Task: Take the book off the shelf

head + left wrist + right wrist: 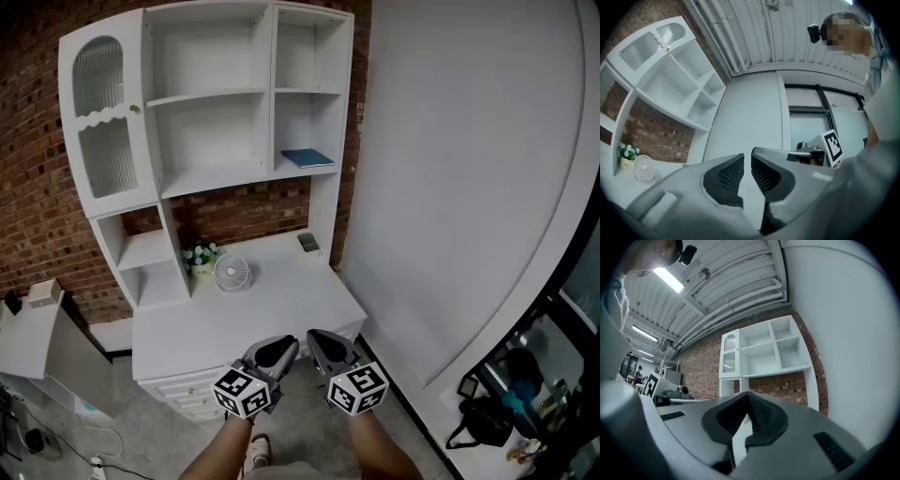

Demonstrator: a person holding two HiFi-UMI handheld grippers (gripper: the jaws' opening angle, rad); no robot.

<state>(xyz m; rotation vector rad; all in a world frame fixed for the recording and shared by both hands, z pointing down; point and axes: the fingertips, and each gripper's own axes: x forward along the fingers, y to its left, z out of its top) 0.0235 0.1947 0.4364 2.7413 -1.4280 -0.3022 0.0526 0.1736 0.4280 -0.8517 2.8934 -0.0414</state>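
Observation:
A blue book (307, 157) lies flat in the lower right compartment of the white shelf unit (211, 94), which stands on a white desk (281, 309) against a brick wall. Both grippers are held low at the desk's near edge, well short of the shelf. My left gripper (279, 349) is shut with nothing between its jaws, as the left gripper view (747, 159) shows. Beside it my right gripper (322, 343) is shut and empty too (746, 399). The shelf unit (764, 350) shows far off in the right gripper view, but I cannot make out the book there.
On the desk stand a small white fan (232, 273), a pot of white flowers (200, 256) and a small dark object (308, 243). A glazed cabinet door (101, 122) closes the shelf's left side. A white wall (469, 169) runs along the right.

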